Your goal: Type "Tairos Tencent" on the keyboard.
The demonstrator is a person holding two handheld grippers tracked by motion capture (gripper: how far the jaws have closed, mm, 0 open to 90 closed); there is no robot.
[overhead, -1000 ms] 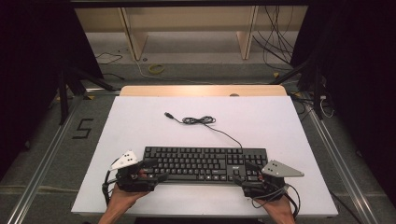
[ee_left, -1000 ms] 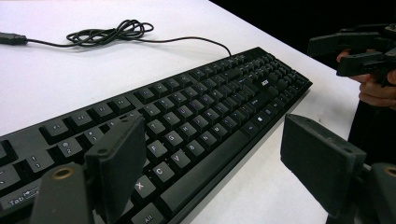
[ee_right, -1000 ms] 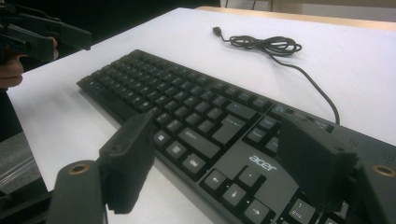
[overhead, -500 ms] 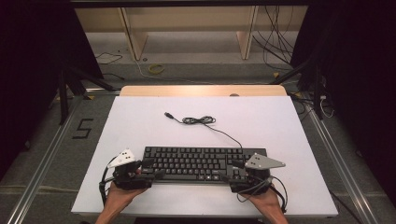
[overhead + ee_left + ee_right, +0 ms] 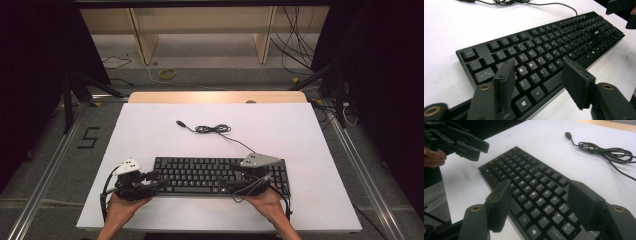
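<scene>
White desk (image 5: 150,130) bearing black keyboard (image 5: 200,172), cable (image 5: 215,129) coiled behind. Left tongs (image 5: 159,181) and right tongs (image 5: 227,180) over opposite keyboard ends, apart, just closing, clamped on nothing.

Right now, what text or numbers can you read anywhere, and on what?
"5" on the floor left of the table.
"Ctrl", "Alt", "Tab", "Esc", "Z", "X", "C" on keys of the keyboard, left gripper view.
"Shift" on a key, right gripper view.
Remaining key legends: too small or blurred.
</scene>
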